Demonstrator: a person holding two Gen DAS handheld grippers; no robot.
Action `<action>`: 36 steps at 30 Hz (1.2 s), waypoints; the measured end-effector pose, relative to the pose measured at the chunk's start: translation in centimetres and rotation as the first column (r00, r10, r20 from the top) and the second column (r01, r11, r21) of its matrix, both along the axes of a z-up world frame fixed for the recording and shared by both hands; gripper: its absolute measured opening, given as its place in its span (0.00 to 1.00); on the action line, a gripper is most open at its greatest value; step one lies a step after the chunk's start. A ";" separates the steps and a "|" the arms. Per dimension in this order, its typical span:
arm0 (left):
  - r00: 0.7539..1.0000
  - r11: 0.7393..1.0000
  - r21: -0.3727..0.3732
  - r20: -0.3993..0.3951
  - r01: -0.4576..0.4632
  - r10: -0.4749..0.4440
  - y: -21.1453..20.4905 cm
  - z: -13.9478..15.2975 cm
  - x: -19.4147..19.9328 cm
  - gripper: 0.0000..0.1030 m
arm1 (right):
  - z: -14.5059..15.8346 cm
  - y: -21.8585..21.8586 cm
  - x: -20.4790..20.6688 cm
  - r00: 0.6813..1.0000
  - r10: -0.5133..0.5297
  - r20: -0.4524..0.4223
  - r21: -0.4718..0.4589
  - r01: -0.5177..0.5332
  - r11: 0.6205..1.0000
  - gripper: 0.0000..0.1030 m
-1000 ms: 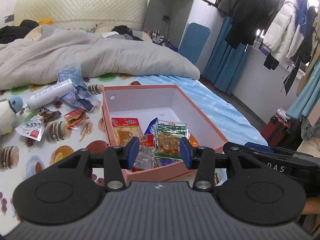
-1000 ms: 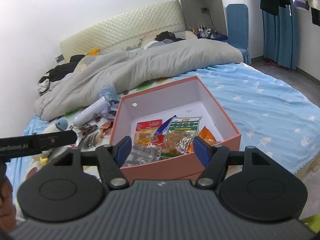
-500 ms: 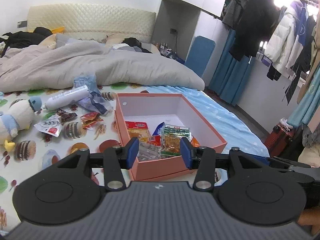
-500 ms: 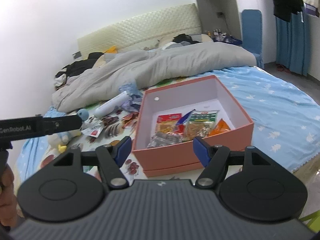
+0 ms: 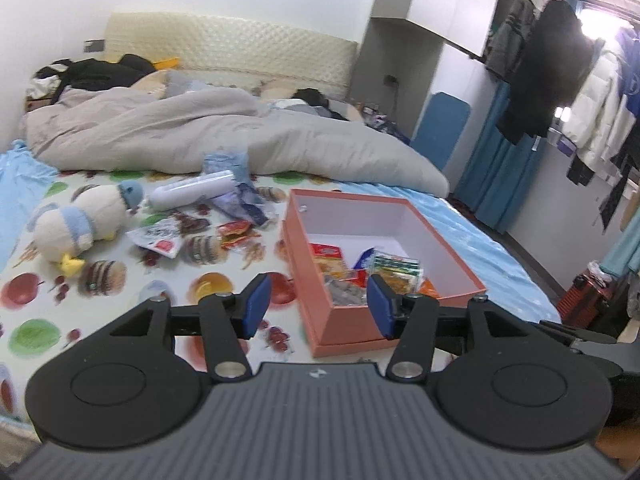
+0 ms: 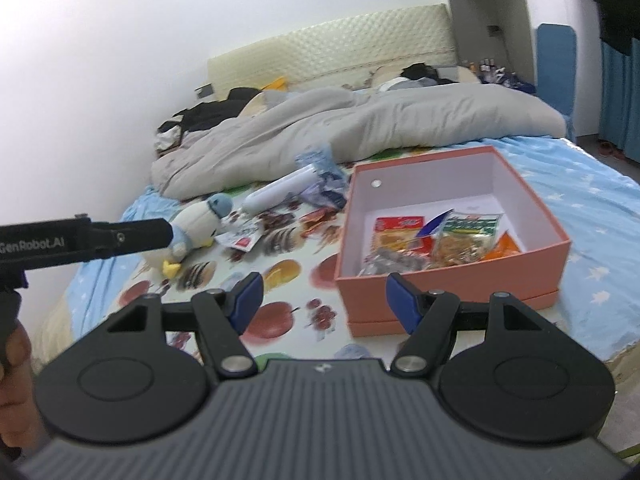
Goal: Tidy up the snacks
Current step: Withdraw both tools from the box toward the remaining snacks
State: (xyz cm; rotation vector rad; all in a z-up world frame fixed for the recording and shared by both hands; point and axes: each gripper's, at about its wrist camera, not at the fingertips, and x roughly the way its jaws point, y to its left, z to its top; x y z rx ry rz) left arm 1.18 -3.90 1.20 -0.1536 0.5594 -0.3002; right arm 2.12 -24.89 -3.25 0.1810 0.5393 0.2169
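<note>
Here both your claws hung empty. The left claw (image 5: 318, 306) had just been opening, jaws apart, nothing between; the box (image 5: 440, 240) of snacks (image 5: 394, 266) sat ahead-right. The right claw (image 6: 324, 302) gaped too; loose packets (image 6: 244, 240) lay ahead-left.

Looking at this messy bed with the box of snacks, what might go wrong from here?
The loose snack packets lie tangled among a plush duck, a white tube and a blue wrapper, so the open left gripper might grab the wrong thing. The pink box sits near the mattress edge on soft bedding; a nudge may tip it.
</note>
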 end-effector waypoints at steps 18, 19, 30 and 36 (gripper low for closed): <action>0.987 0.994 -0.009 -0.114 -0.111 0.110 5.5 -4.3 4.4 0.63 | -2.3 4.5 4.5 0.992 0.102 -0.072 -0.032 -0.105 0.994 0.68; 0.986 0.993 -0.011 -0.122 -0.115 0.113 5.8 -4.6 5.1 0.63 | -2.4 4.8 5.1 0.992 0.106 -0.074 -0.039 -0.109 0.993 0.68; 0.961 0.975 -0.055 -0.190 -0.216 0.202 10.3 -7.9 14.3 0.64 | -4.1 8.3 11.9 0.984 0.136 -0.115 -0.079 -0.145 0.986 0.68; 0.952 0.969 -0.059 -0.207 -0.241 0.224 12.2 -10.1 19.9 0.79 | -5.8 10.3 16.7 0.978 0.154 -0.141 -0.107 -0.169 0.980 0.67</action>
